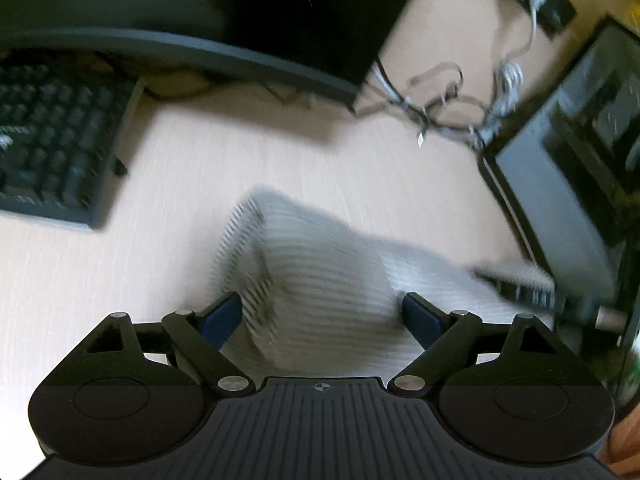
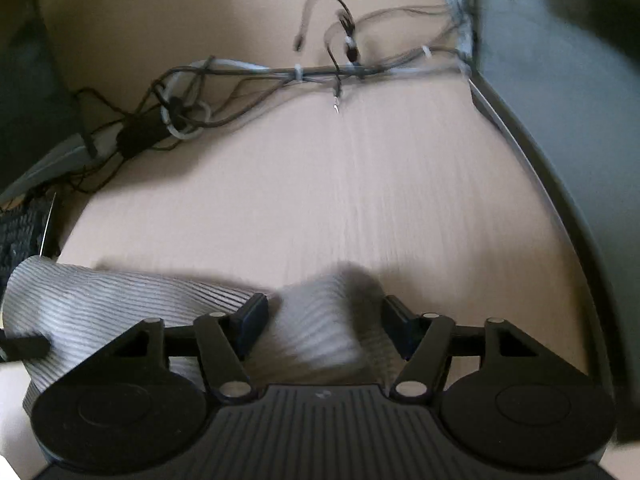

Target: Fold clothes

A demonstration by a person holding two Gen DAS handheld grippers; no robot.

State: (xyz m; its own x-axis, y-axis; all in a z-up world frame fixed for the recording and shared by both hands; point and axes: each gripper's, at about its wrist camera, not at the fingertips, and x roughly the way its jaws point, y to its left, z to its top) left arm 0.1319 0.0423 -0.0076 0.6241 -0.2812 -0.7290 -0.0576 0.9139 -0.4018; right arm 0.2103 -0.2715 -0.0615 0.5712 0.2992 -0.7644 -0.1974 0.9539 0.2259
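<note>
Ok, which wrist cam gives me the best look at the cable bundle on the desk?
The right wrist view: the cable bundle runs across the desk ahead of the open right gripper, unobstructed. The left wrist view shows it smaller and blurred, far beyond the striped garment.

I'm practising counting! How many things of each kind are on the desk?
Striped cloth: 1
Keyboard: 1
Bundle of cables: 1
Grippers: 2, left gripper, right gripper
Total: 5
</note>
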